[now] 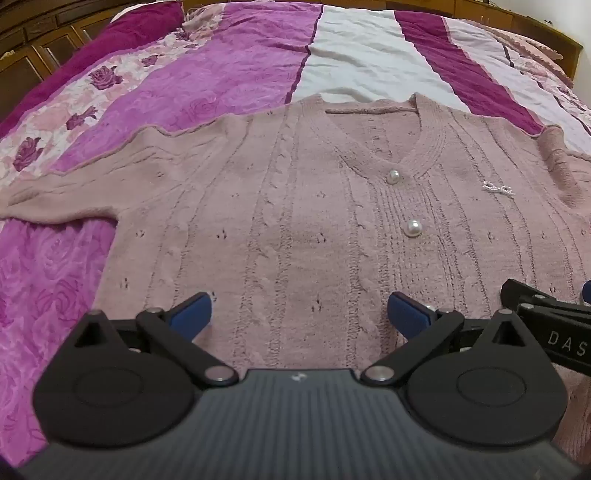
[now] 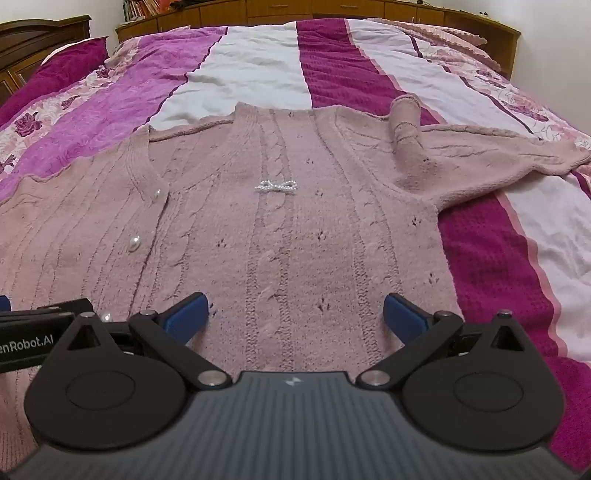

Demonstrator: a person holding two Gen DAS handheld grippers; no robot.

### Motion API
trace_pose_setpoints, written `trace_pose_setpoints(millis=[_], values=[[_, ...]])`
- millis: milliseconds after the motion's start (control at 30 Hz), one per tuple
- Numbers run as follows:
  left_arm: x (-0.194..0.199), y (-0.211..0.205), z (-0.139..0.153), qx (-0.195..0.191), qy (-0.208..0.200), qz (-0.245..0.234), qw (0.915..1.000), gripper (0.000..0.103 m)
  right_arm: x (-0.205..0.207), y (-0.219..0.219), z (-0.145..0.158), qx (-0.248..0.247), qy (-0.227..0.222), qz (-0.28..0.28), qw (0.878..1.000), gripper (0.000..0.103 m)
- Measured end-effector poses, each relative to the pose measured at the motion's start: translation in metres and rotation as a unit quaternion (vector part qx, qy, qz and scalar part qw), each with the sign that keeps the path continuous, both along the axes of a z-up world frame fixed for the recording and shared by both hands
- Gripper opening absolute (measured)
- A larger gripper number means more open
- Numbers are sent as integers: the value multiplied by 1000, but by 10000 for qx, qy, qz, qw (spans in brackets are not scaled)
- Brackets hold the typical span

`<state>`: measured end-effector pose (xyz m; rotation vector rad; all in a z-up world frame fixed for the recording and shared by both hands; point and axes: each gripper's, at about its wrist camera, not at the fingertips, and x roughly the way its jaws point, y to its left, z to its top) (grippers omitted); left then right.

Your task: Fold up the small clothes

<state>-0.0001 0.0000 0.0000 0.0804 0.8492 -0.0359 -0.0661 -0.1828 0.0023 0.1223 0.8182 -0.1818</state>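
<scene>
A pink knitted cardigan (image 1: pixel 295 206) with pearl buttons (image 1: pixel 413 228) and a small pearl bow (image 2: pixel 275 186) lies spread flat, front up, on the bed. Its left sleeve (image 1: pixel 62 195) stretches out to the left. Its right sleeve (image 2: pixel 491 155) stretches right, with the cuff (image 2: pixel 405 122) folded back over the shoulder. My left gripper (image 1: pixel 299 314) is open and empty over the lower left part of the cardigan. My right gripper (image 2: pixel 295 314) is open and empty over the lower right part. Each gripper's side shows in the other's view.
The bed has a striped cover (image 2: pixel 255 66) in purple, white and magenta with rose print. Wooden cabinets (image 2: pixel 332 9) stand behind the bed. A pink pillow (image 1: pixel 535 48) lies at the far right, a magenta pillow (image 2: pixel 70 62) at the far left.
</scene>
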Motion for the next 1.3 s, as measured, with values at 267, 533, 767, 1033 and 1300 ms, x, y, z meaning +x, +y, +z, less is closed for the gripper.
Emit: trace_pose_setpoints(millis=[267,533,767,1033,1300], values=[[-1,1,1,-2,10,-3,10000,103,-2,0,-1,-1,-5,-8,10000,103],[-1,-1,-2,-6,48,5,10000,103,-2,0,0,11,2,-6,10000,103],[1,0,-3,-19,63,2,10000,103,-1,0,-2,12,9,-6,10000,103],[0,0,-3,-18,66,7,10000,103,-1,0,-2,18,18,-7,10000,103],[-1,0,-6,-18,73,6,10000,103,-1,0,-2,22,25,-5,10000,103]])
